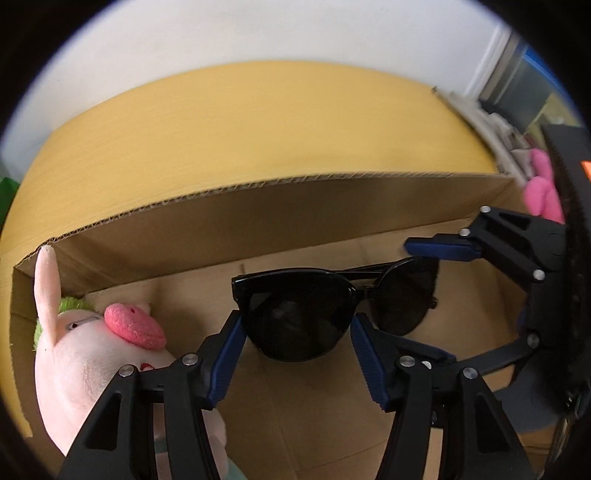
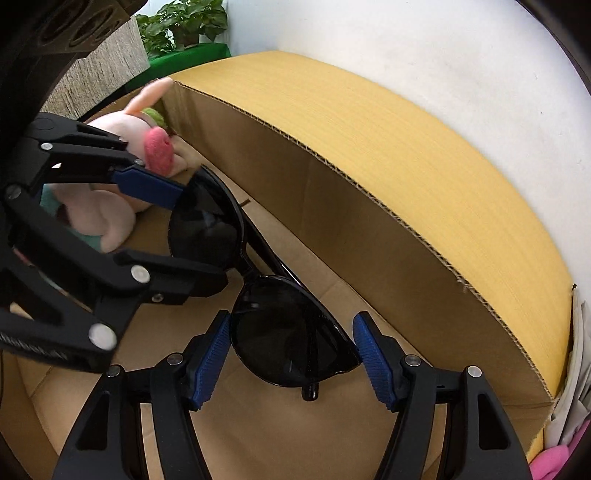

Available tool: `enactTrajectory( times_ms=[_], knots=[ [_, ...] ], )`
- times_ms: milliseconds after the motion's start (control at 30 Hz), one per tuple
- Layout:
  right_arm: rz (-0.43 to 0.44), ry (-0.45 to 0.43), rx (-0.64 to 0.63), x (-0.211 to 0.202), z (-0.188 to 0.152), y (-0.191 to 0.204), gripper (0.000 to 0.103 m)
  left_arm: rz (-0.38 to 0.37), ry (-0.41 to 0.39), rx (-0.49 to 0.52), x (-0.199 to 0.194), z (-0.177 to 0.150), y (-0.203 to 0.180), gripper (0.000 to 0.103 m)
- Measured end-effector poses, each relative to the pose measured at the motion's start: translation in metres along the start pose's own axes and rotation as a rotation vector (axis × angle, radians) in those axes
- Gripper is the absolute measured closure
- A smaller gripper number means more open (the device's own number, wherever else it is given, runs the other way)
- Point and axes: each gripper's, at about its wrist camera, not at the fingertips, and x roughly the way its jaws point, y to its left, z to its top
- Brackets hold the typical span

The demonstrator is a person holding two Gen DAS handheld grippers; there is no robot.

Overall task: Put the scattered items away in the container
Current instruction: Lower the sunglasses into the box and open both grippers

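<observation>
Black sunglasses [image 1: 299, 317] hang inside a brown cardboard box [image 1: 258, 206], above its floor. My left gripper [image 1: 295, 332] has its blue pads on both sides of one lens and holds it. My right gripper [image 2: 291, 343] has its pads at both sides of the other lens [image 2: 288, 339]; a small gap may show at the right pad. In the left wrist view the right gripper [image 1: 424, 295] comes in from the right. In the right wrist view the left gripper [image 2: 192, 236] comes in from the left. A pink plush pig [image 1: 96, 350] lies in the box's left corner.
The box's far wall [image 2: 369, 206] stands close behind the sunglasses, with a yellow flap folded outward over it. A pink plush item [image 1: 541, 192] lies outside the box at the right. A potted plant [image 2: 184, 26] and a white wall stand beyond.
</observation>
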Motion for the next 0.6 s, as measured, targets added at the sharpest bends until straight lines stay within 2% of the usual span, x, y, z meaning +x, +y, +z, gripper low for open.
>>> enactTrajectory(
  times_ms=[133, 233, 267, 467, 600],
  knots=[
    [0.007, 0.019, 0.014, 0.009, -0.003, 0.003, 0.032, 0.079, 0.033, 0.031, 0.005, -0.006, -0.003, 0.043],
    [-0.021, 0.031, 0.014, 0.01, -0.007, 0.005, 0.021, 0.193, 0.037, 0.011, 0.004, -0.011, 0.006, 0.043],
    [-0.036, 0.034, 0.022, 0.01, -0.009, 0.004, 0.019, 0.201, 0.03, -0.022, 0.002, -0.011, 0.013, 0.044],
    [-0.042, 0.011, 0.107, -0.003, -0.022, -0.011, 0.014, 0.04, -0.019, -0.082, -0.018, -0.015, 0.015, 0.044],
    [-0.042, -0.033, 0.145, -0.028, -0.034, -0.011, 0.006, 0.009, -0.055, -0.063, -0.035, -0.023, 0.01, 0.044]
  ],
)
